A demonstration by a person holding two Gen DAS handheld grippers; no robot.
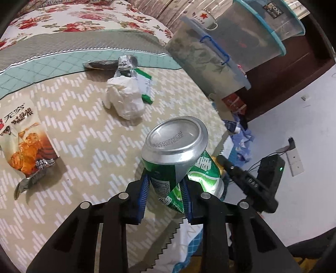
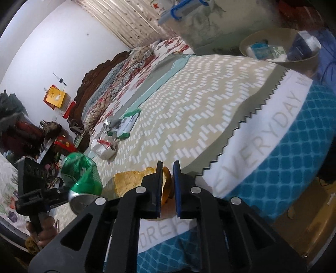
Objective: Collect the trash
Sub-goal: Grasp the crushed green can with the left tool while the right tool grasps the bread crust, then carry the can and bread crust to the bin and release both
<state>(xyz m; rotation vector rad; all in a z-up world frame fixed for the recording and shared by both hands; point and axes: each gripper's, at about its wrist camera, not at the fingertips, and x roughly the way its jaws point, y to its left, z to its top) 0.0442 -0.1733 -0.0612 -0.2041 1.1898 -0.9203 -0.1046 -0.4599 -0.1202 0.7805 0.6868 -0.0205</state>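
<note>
A crushed green soda can (image 1: 178, 155) is up off the bed with my left gripper (image 1: 166, 180) shut on it, blue pads pressing its dented sides. That can (image 2: 84, 174) also shows at the left of the right wrist view. My right gripper (image 2: 167, 168) is shut on a yellow-orange crumpled scrap (image 2: 130, 182) at the bed's near edge. Lying on the patterned bedspread (image 1: 84, 130) are a snack packet (image 1: 27, 147), a white crumpled wad (image 1: 124, 98), a green-and-white wrapper (image 1: 145, 84) and a foil wrapper (image 1: 126, 63). A tan round bin (image 2: 298, 63) holding several packets stands beyond the bed's far corner.
Clear storage boxes with blue lids (image 1: 210, 56) stand past the bed's end, with a mug (image 1: 205, 19) on one. A pile of clothes (image 1: 241, 138) lies on the pale floor (image 1: 304, 126). Folded floral quilts (image 2: 126, 69) line the headboard side.
</note>
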